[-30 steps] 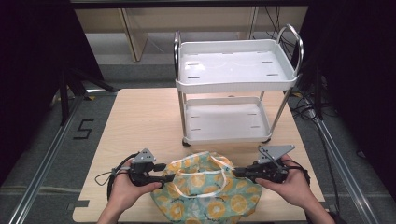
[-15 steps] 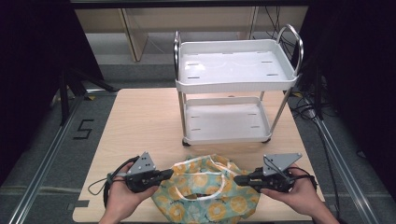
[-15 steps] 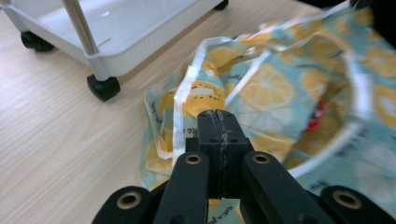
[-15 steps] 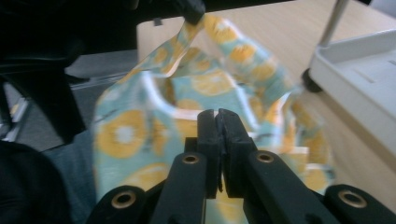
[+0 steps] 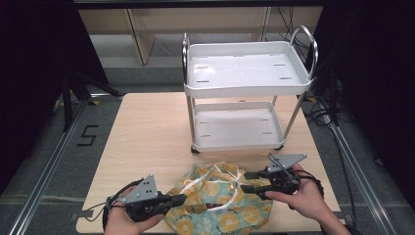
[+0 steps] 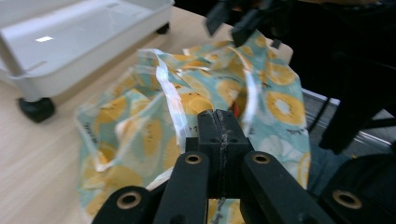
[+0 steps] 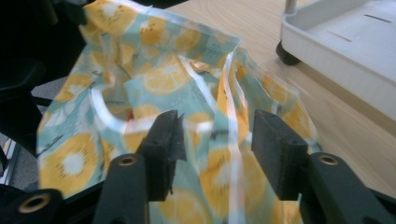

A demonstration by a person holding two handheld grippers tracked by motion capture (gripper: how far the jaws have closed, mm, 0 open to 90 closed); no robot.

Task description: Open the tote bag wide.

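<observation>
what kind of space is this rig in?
Likely a lab or recording studio, not a home: dark curtained surroundings, a wooden table on a metal floor frame, and a white utility cart as a prop.

right gripper [image 7: 217, 135]: jaws just opening, apart | lemon-print bag [image 7: 163, 79] between them, unpinched

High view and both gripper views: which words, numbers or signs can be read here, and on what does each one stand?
"5": a black figure on the grey floor, left of the table.
Small dark marks printed on the lemon-pattern bag: too small and blurred to read.
The white cart bears no text.
</observation>
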